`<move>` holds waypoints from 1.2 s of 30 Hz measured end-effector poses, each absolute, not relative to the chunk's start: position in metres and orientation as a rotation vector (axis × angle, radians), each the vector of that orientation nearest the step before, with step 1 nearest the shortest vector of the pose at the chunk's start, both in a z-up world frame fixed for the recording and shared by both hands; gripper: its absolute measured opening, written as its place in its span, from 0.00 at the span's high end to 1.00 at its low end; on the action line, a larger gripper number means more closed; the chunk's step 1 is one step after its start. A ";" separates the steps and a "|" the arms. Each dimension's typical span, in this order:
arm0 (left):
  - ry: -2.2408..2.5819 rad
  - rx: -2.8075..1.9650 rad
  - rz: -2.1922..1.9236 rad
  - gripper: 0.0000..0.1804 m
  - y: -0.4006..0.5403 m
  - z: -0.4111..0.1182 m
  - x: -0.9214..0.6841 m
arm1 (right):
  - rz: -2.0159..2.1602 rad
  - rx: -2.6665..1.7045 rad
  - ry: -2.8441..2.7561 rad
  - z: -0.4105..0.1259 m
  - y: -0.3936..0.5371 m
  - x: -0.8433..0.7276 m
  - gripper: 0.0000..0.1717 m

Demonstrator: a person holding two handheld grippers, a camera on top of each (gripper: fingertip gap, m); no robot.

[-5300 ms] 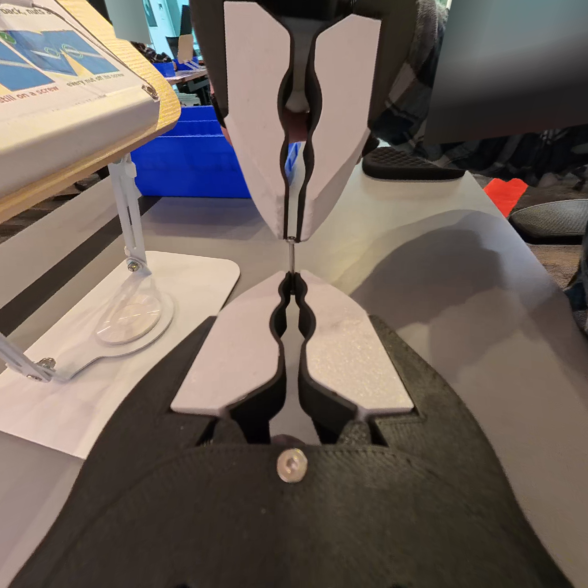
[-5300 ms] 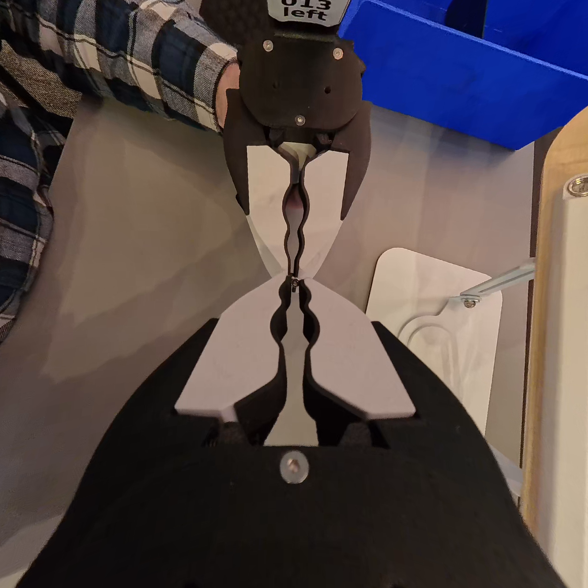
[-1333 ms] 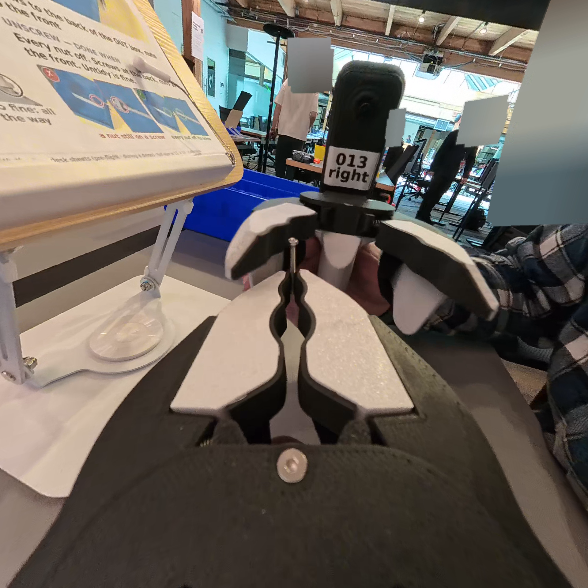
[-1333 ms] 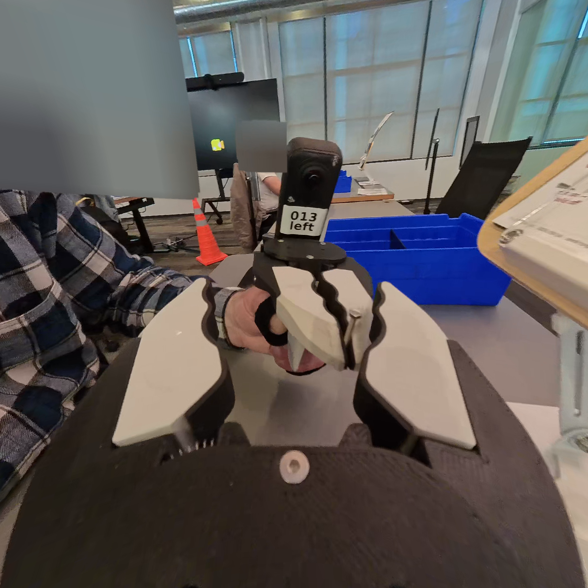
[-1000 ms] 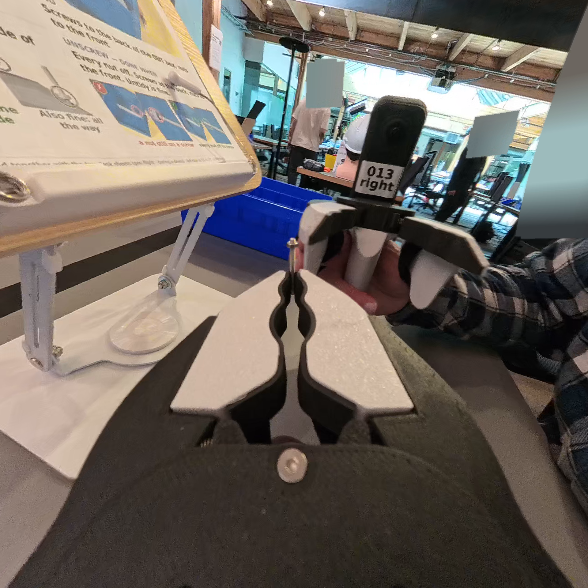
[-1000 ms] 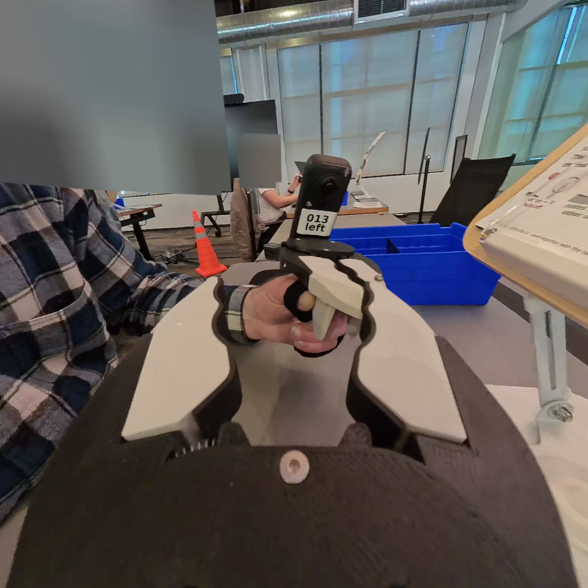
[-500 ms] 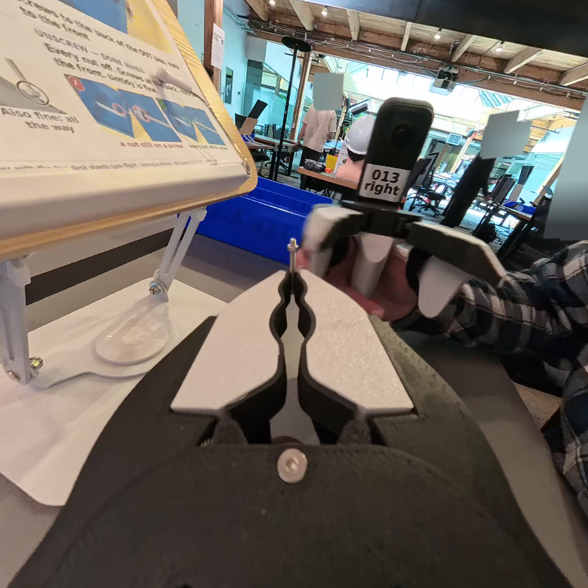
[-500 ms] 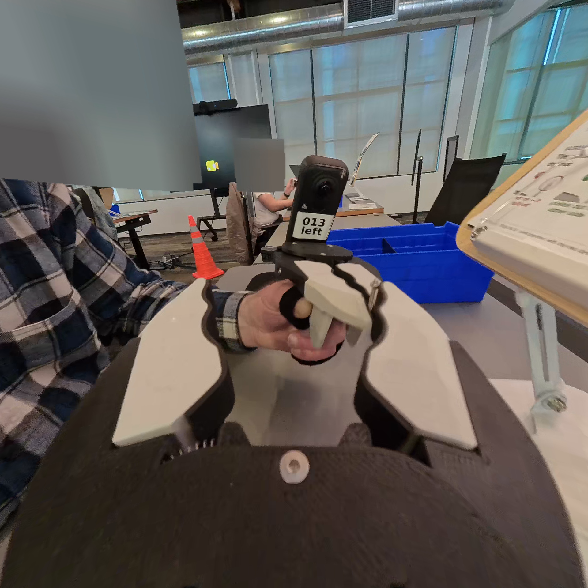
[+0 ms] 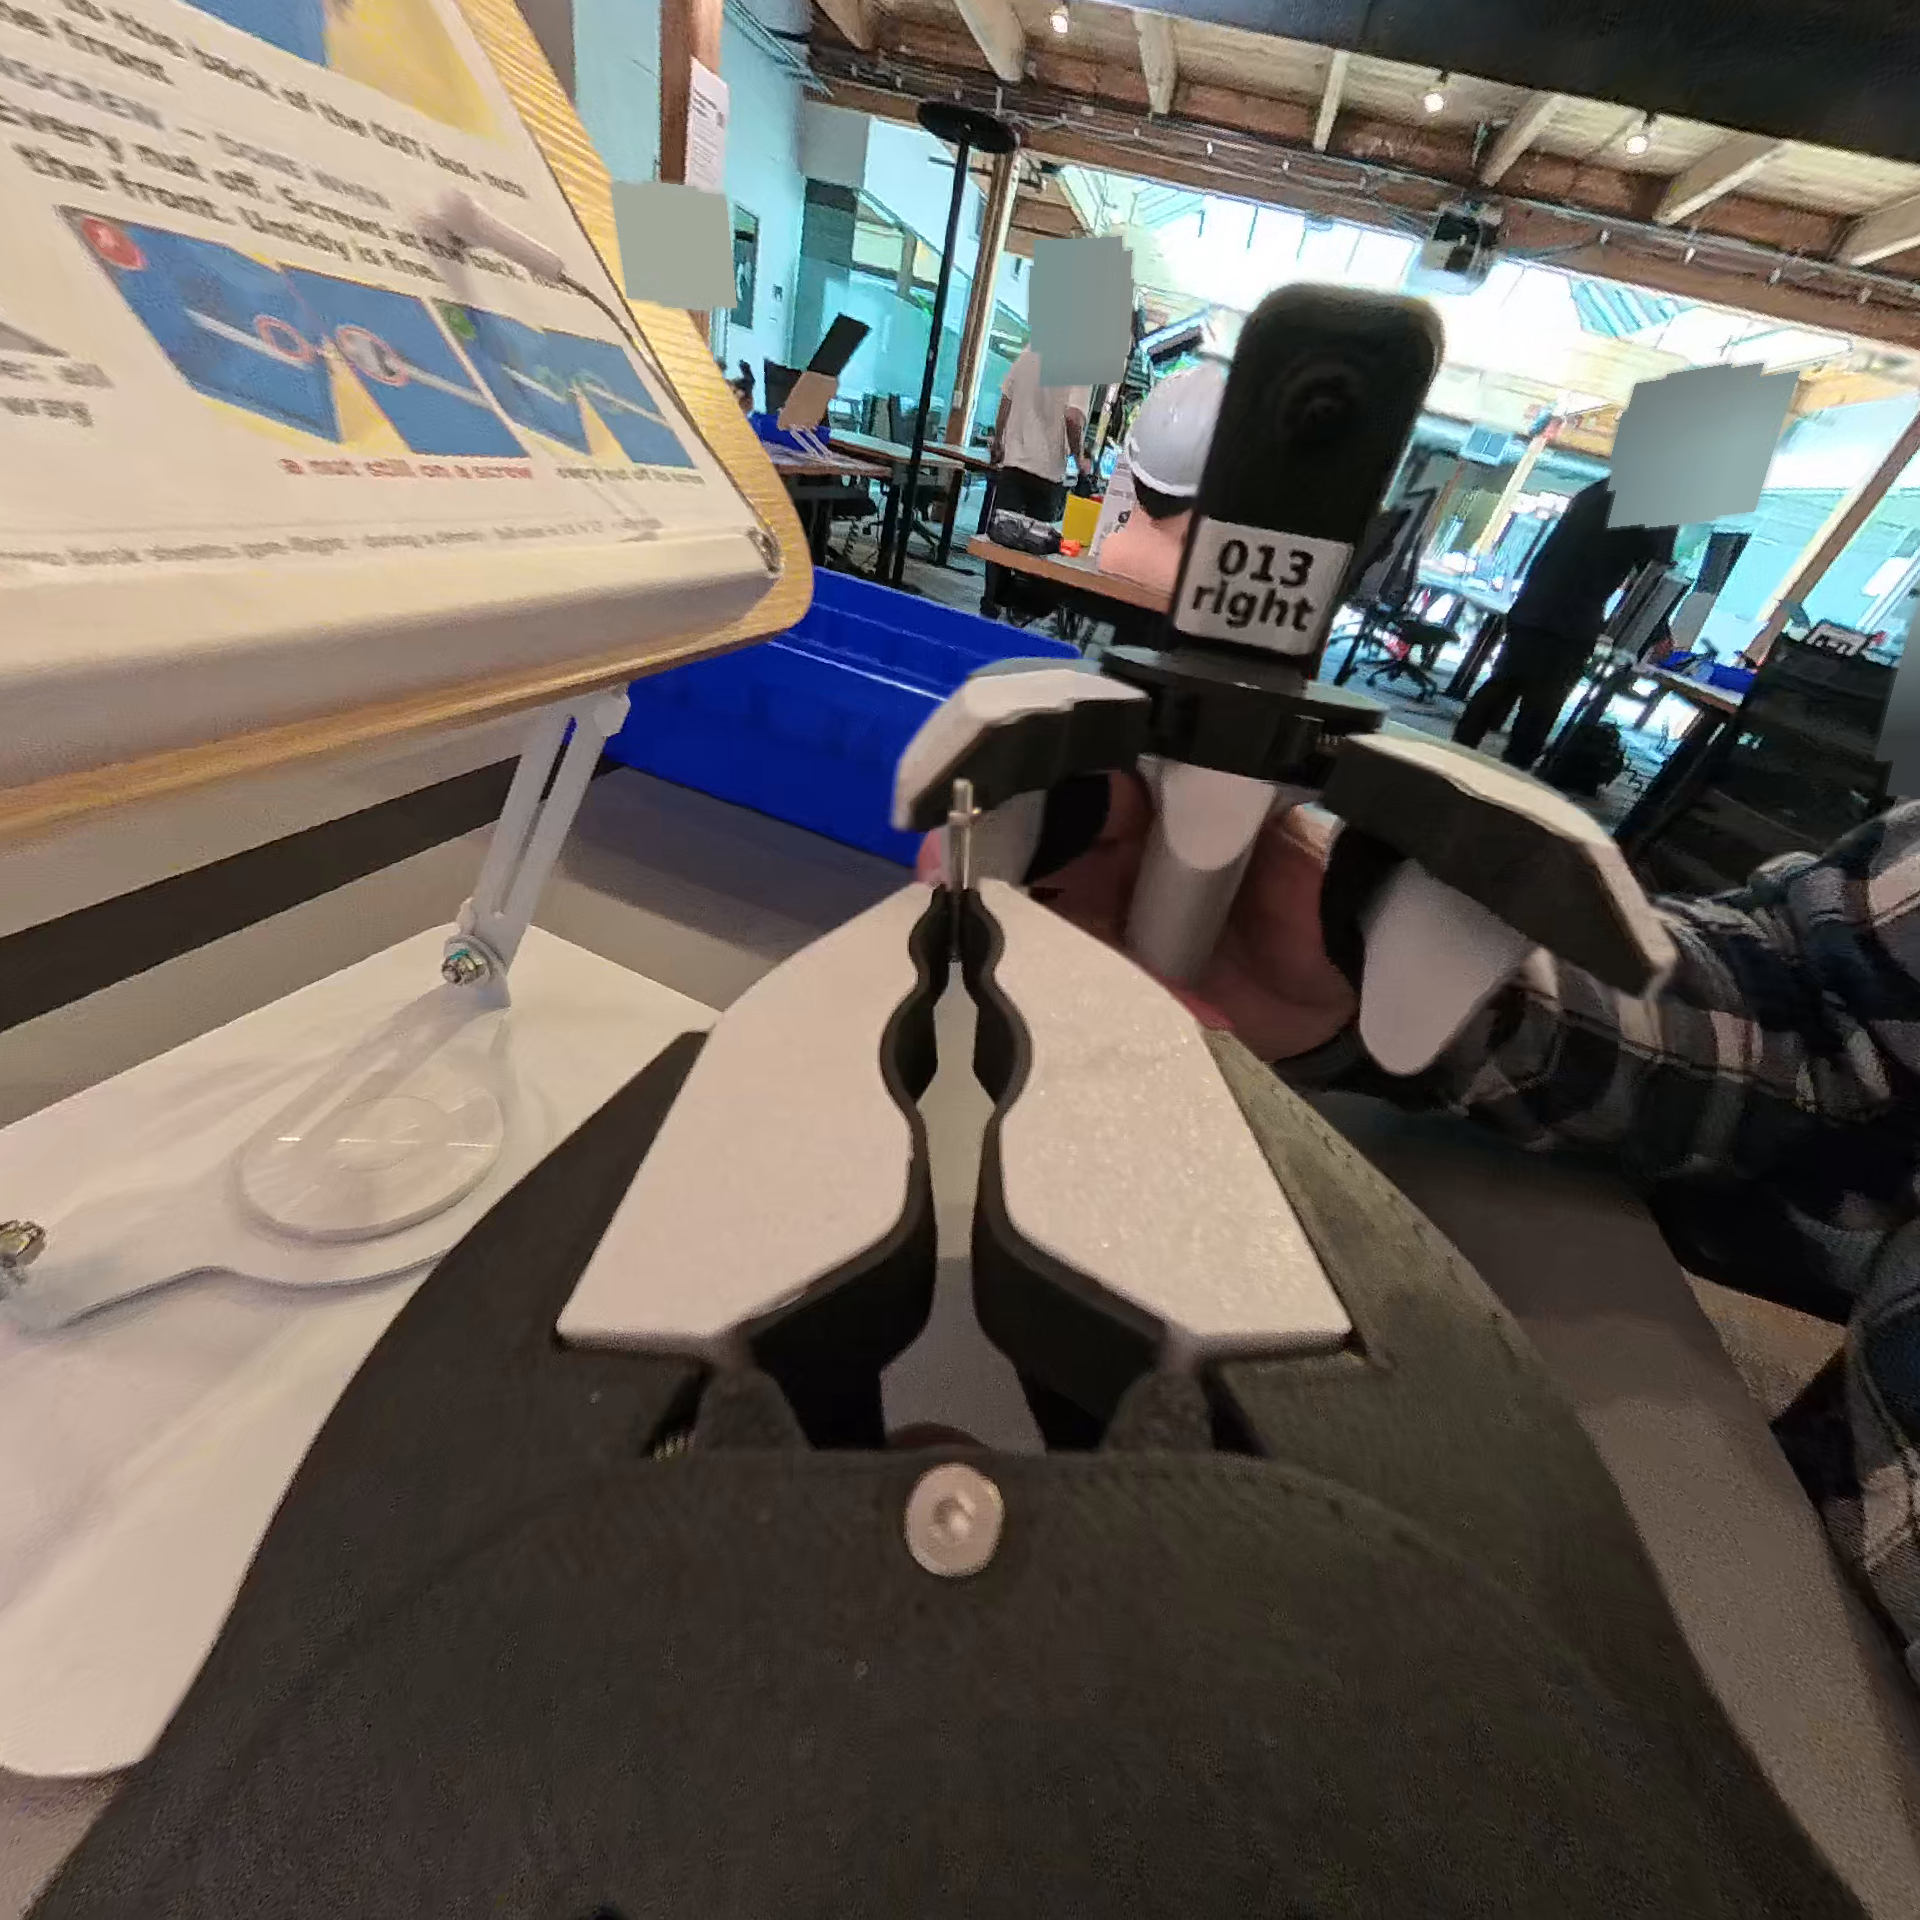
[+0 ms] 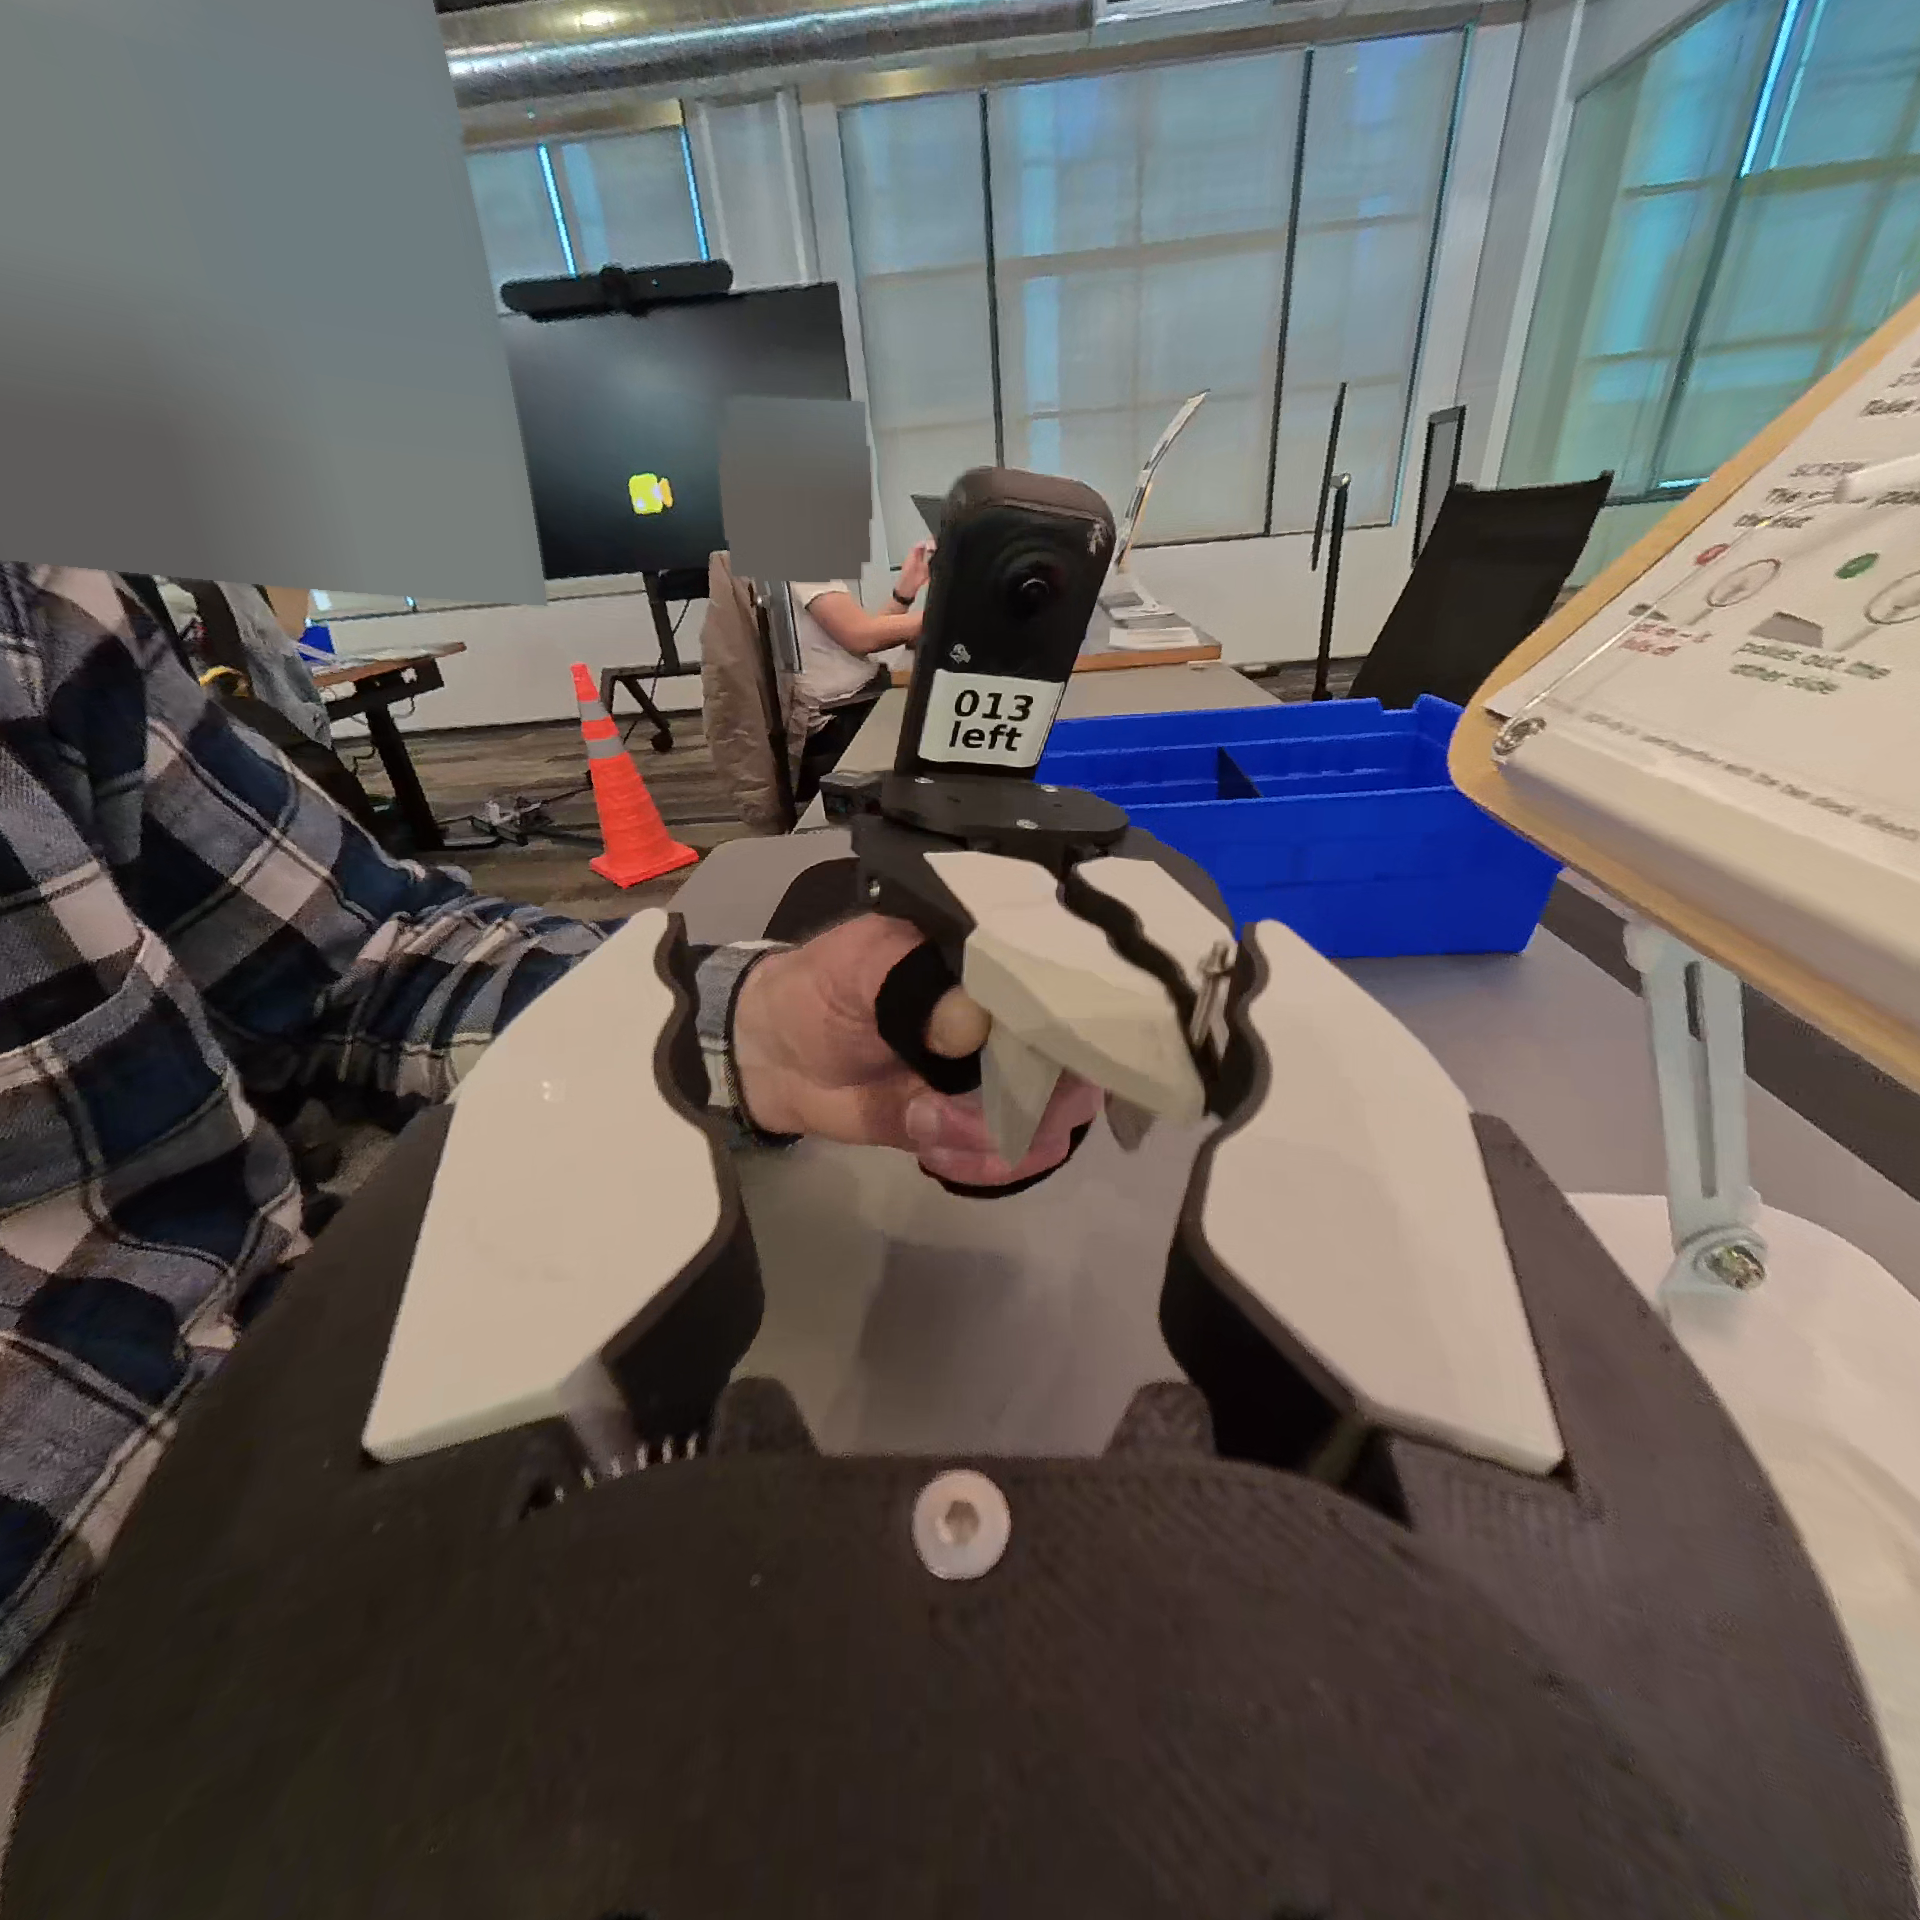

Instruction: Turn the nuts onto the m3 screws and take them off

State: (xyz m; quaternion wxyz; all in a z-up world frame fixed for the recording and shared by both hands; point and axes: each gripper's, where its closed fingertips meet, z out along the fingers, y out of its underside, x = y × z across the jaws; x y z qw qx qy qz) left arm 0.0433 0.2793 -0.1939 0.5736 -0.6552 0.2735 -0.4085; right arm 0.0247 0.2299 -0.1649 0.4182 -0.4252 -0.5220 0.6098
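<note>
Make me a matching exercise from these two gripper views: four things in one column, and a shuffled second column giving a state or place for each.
Column one:
1. left gripper
2. right gripper
3. blue bin
4. orange cone

Column two:
A. on the floor in the background
B. jaws wide apart, holding nothing
C. on the grey table, divided inside
D. shut on a thin metal screw

Pairs: 1-D, 2-B, 3-C, 4-A

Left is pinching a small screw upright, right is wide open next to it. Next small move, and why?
Probably ease the right gripper sideways until the screw sits centred between its fingers. The left gripper is shut on the shank with the top poking up, and the screw now lies close to the right finger, not mid-gap.
</note>
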 end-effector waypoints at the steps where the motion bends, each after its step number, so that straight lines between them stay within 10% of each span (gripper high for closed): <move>1: 0.630 -1.536 -0.964 0.99 0.280 -0.193 0.041 | 1.541 -1.054 -1.305 -0.164 0.229 0.033 0.44; 17: 0.717 -1.535 -0.905 0.99 0.276 -0.196 0.061 | 1.390 -1.194 -1.212 -0.173 0.270 0.034 0.97; 22: 0.715 -1.495 -0.942 0.99 0.274 -0.191 0.062 | 1.382 -1.188 -1.198 -0.171 0.270 0.036 0.97; 25: 0.702 -1.476 -1.005 0.79 0.272 -0.187 0.063 | 1.356 -1.163 -1.140 -0.155 0.276 0.050 0.97; 29: 0.737 -1.482 -0.966 0.99 0.272 -0.196 0.064 | 1.218 -1.181 -1.102 -0.129 0.297 0.094 0.97; 36: 0.766 -1.555 -0.868 1.00 0.279 -0.212 0.068 | 0.800 -1.447 -0.915 -0.105 0.393 0.222 0.97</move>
